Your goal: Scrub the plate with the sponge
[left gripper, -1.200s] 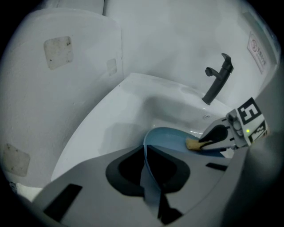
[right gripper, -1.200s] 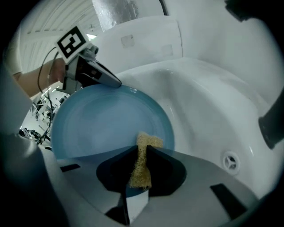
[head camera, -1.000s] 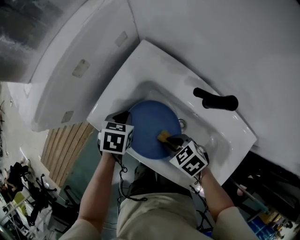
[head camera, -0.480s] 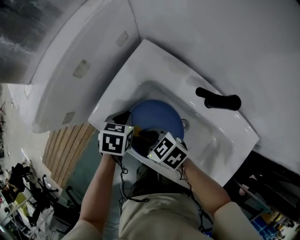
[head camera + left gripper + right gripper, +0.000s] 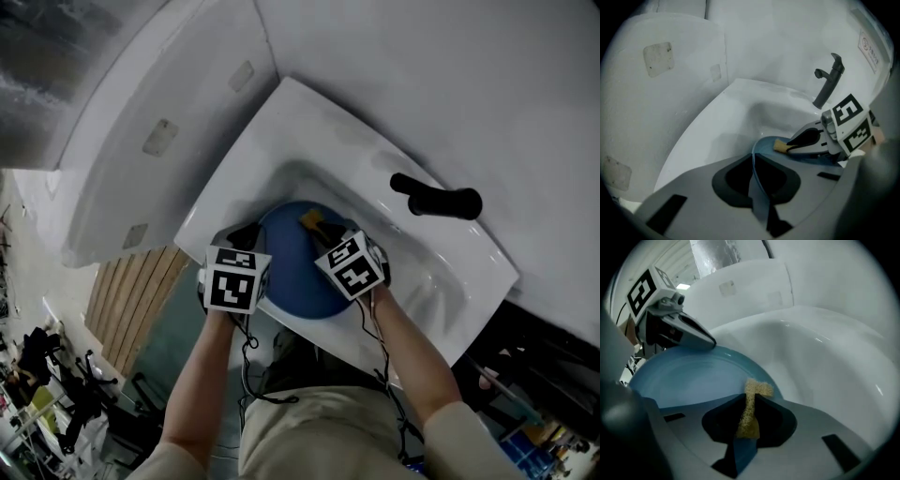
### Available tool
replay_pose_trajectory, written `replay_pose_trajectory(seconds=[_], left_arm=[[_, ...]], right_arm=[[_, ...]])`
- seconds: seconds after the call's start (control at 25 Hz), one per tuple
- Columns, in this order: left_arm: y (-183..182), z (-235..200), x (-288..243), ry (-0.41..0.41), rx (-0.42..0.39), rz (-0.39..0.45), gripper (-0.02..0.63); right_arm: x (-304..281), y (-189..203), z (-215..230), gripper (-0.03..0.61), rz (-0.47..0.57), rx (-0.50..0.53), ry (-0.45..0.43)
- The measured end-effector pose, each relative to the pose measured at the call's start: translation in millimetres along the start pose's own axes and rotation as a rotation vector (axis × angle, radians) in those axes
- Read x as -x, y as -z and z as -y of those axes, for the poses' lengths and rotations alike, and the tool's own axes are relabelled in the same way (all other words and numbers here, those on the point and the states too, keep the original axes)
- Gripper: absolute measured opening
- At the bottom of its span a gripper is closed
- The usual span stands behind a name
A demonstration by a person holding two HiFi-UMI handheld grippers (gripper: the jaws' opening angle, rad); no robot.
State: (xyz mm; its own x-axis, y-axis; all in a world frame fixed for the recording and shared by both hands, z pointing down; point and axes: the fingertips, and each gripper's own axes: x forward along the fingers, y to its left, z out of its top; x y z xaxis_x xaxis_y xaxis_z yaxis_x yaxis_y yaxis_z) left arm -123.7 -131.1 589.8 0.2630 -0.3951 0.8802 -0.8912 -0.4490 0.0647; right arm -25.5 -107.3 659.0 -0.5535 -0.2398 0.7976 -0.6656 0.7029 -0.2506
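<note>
Plate (image 5: pixel 693 376) sits pinched in left tongs (image 5: pixel 753 163) (sponge (image 5: pixel 758 389) in right tongs (image 5: pixel 750 404)).

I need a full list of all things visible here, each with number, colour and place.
white ceramic sink: one, white, centre
black tap: one, black, on the sink's far side
round blue plate: one, blue, tilted inside the sink
yellow sponge: one, yellow, at the plate's far edge
wooden slats: several, brown, left of the sink
left gripper: one, grey, shut on the plate's rim
right gripper: one, grey, shut on the sponge
forearms: two, behind the grippers, lower edge
</note>
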Motion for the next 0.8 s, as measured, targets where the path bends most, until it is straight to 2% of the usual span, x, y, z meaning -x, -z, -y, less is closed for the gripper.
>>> replay_pose_trajectory(seconds=[0.08, 0.2, 0.28, 0.4, 0.56, 0.68, 0.8], left_arm=[[-1.3, 0.4, -0.1, -0.008, -0.014, 0.002, 0.023], [-1.5, 0.8, -0.2, -0.017, -0.022, 0.009, 0.023], [-1.3, 0.8, -0.1, -0.016, -0.021, 0.011, 0.023], [-1.5, 1.3, -0.9, -0.011, -0.017, 0.010, 0.023], [-1.0, 0.7, -0.5, -0.012, -0.018, 0.011, 0.023], [-0.9, 0.2, 0.2, -0.020, -0.029, 0.015, 0.023], [-1.2, 0.4, 0.4, -0.025, -0.035, 0.017, 0.023]], right_arm=[[8.1, 19.0, 10.7, 0.069, -0.044, 0.002, 0.023], [26.3, 47.2, 8.4, 0.069, -0.100, 0.017, 0.012], [41.6, 57.2, -3.6, 0.069, -0.116, 0.025, -0.024], [67.1, 61.2, -35.8, 0.069, -0.135, 0.042, -0.126], [82.1, 44.7, -95.0, 0.071, -0.102, 0.113, -0.291], [69.9, 20.9, -113.3, 0.072, -0.031, 0.164, -0.313], [52.0, -5.4, -107.8, 0.071, 0.047, 0.105, -0.324]])
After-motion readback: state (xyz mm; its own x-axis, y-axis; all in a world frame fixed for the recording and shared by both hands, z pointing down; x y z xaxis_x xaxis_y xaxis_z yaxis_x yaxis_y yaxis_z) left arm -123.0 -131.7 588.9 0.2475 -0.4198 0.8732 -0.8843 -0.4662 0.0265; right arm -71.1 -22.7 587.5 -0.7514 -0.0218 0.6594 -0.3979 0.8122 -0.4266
